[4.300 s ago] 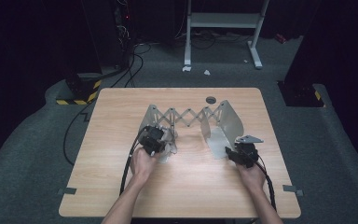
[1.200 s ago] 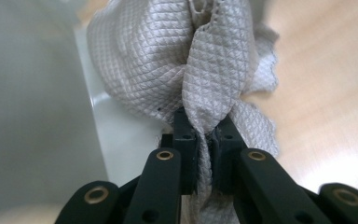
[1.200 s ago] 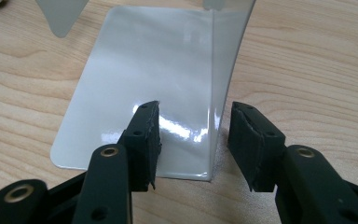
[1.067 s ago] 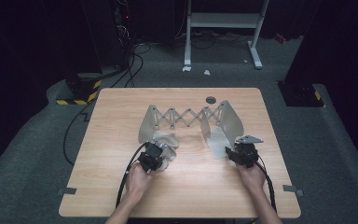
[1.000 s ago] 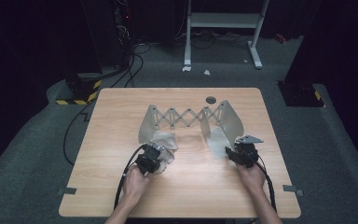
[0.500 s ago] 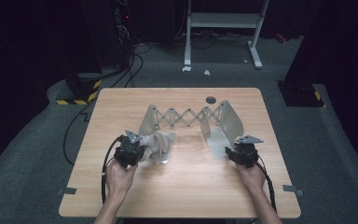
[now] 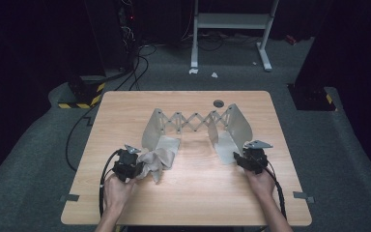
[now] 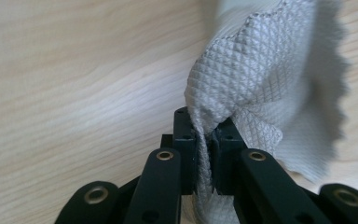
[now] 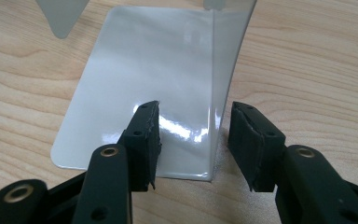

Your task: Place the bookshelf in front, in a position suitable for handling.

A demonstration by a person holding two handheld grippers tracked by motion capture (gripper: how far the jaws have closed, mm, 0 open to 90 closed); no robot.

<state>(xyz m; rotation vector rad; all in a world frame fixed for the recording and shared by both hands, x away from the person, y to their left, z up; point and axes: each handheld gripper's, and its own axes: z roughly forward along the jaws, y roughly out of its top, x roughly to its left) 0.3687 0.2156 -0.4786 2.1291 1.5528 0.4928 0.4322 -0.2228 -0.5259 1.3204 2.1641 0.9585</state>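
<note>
A grey woven cloth (image 7: 157, 158) lies bunched on the wooden table (image 7: 193, 198), just in front of the left end plate (image 7: 153, 131) of a metal rack with a scissor lattice (image 7: 193, 120). My left gripper (image 7: 138, 167) is shut on the cloth's left edge. In the left gripper view the cloth (image 8: 254, 77) is pinched in my left gripper (image 8: 205, 133) and fans out beyond it. My right gripper (image 7: 240, 159) is open at the rack's right end plate (image 7: 236, 126). In the right gripper view the right gripper (image 9: 193, 128) straddles the upright wall (image 9: 227, 65), its jaws apart from it.
A small dark round disc (image 7: 218, 103) sits near the table's far edge, behind the rack. Cables (image 7: 77, 140) trail off the left side onto the grey floor. A white metal stand (image 7: 232, 21) is on the floor beyond the table.
My left gripper has moved left across the table, dragging the cloth with it away from the rack's left plate. The right gripper has stayed where it was.
</note>
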